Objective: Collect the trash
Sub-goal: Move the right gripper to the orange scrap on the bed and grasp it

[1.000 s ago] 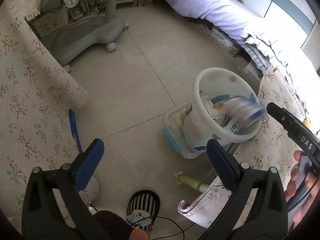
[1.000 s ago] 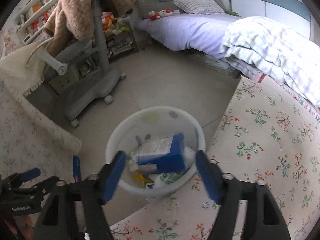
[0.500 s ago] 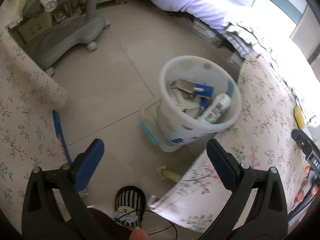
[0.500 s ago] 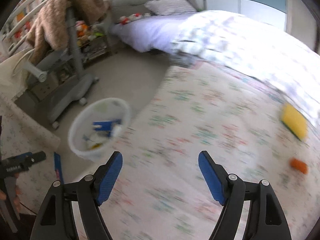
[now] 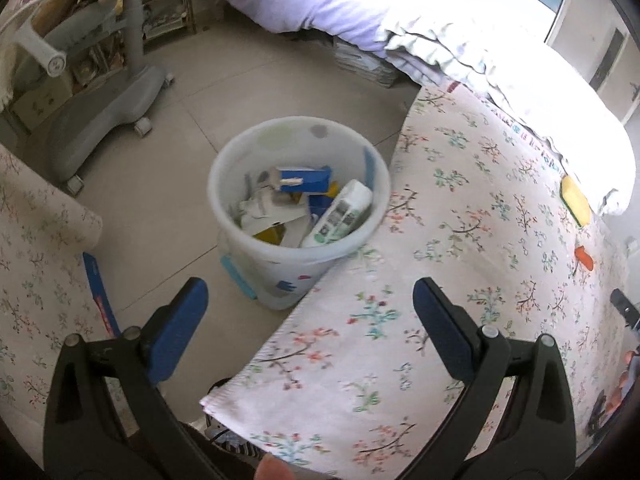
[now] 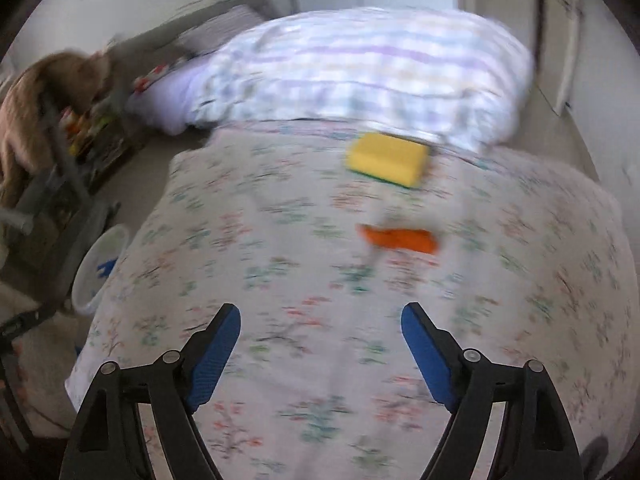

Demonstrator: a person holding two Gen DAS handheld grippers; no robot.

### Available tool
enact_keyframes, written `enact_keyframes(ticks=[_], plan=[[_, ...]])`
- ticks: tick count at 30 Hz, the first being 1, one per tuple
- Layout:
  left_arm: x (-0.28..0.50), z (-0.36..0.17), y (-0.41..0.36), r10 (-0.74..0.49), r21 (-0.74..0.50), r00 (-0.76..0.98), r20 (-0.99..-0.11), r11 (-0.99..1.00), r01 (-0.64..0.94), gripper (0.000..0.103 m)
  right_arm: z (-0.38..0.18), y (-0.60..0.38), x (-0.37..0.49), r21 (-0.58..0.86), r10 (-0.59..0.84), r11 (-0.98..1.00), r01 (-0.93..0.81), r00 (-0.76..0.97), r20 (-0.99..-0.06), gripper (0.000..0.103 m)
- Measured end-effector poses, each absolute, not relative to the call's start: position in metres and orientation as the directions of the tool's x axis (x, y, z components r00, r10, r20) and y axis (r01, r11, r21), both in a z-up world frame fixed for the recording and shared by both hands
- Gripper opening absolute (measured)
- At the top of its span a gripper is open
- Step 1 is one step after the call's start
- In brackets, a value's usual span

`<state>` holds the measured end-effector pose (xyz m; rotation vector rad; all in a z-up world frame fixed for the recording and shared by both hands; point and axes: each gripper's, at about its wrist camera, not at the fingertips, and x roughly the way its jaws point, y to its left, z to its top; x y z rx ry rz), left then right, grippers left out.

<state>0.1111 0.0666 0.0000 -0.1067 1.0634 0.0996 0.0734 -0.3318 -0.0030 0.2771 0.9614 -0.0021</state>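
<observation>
A white plastic bin (image 5: 298, 248) stands on the floor beside the floral-clothed table (image 5: 460, 280). It holds a blue carton (image 5: 304, 179), a white bottle (image 5: 340, 214) and papers. My left gripper (image 5: 310, 312) is open and empty, just in front of the bin. My right gripper (image 6: 320, 336) is open and empty over the table. An orange scrap (image 6: 400, 240) and a yellow sponge (image 6: 386, 158) lie on the cloth ahead of it; both also show at the far right of the left wrist view, the scrap (image 5: 583, 257) and the sponge (image 5: 575, 200). The bin (image 6: 98, 272) sits at the table's left edge.
A grey wheeled stand (image 5: 108, 92) is on the tiled floor at the back left. A bed with a purple sheet and checked quilt (image 6: 360, 68) runs behind the table. A second floral cloth (image 5: 36, 264) and a blue strip (image 5: 100, 296) are at left.
My right gripper swung away from over the bin to the right, over the table, toward the sponge and orange scrap. The blue carton now lies in the bin. The left view shifted right.
</observation>
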Motion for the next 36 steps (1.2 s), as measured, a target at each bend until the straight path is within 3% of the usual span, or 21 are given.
enact_keyframes(ticks=[13, 24, 32, 36], plan=[[0.131, 0.003, 0.01, 0.009, -0.067, 0.506, -0.862, 0.989, -0.132, 0.102, -0.048, -0.409, 0.105, 0.283, 0.085, 0.892, 0.353, 0.484, -0.871, 0.084], [0.137, -0.008, -0.029, 0.001, -0.037, 0.483, -0.875, 0.997, -0.07, 0.102, -0.068, -0.399, 0.149, 0.404, 0.163, 0.819, 0.407, 0.511, -0.844, 0.083], [0.133, -0.017, -0.033, 0.025, -0.003, 0.469, -0.883, 0.998, -0.058, 0.102, -0.08, -0.391, 0.165, 0.425, 0.153, 0.796, 0.43, 0.536, -0.83, 0.057], [0.132, -0.019, -0.036, 0.032, 0.012, 0.467, -0.884, 0.999, -0.045, 0.102, -0.082, -0.39, 0.165, 0.411, 0.126, 0.798, 0.44, 0.545, -0.829, 0.03]])
